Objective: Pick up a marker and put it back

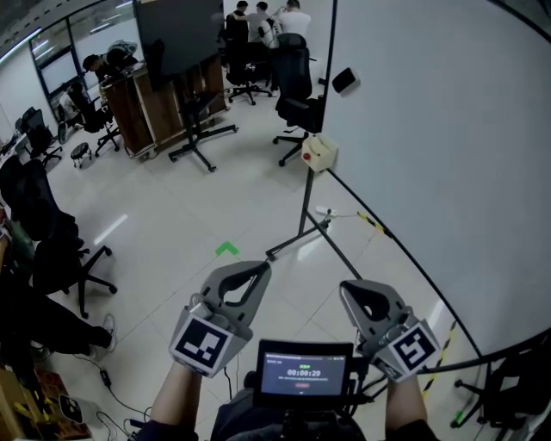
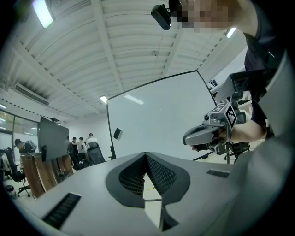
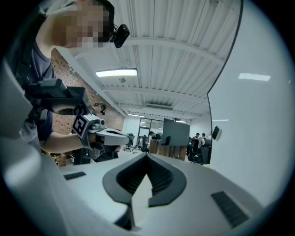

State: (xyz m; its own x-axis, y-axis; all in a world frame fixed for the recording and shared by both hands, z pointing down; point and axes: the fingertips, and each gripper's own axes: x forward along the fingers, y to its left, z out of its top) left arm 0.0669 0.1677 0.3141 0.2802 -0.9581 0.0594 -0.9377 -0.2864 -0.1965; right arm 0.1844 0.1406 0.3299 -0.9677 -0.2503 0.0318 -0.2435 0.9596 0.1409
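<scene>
I cannot make out a marker in any view. My left gripper [image 1: 262, 266] is held out level over the floor, jaws shut with nothing between them. My right gripper [image 1: 345, 287] is level beside it, also shut and empty. A large whiteboard [image 1: 448, 146] stands at the right, with a black eraser [image 1: 344, 80] stuck on it. The left gripper view shows its own shut tips [image 2: 145, 155], the whiteboard [image 2: 156, 120] ahead and the right gripper [image 2: 203, 134] to the side. In the right gripper view the shut tips [image 3: 147, 155] point along the board [image 3: 258, 115], with the left gripper [image 3: 113, 136] alongside.
The whiteboard's black stand legs [image 1: 303, 232] spread over the white tiled floor, with a cream box [image 1: 318, 153] on the post. Office chairs [image 1: 293, 86], a dark screen on a stand [image 1: 176, 39], a wooden cabinet [image 1: 138, 108] and seated people [image 1: 263, 17] are farther back. A green arrow [image 1: 226, 248] marks the floor.
</scene>
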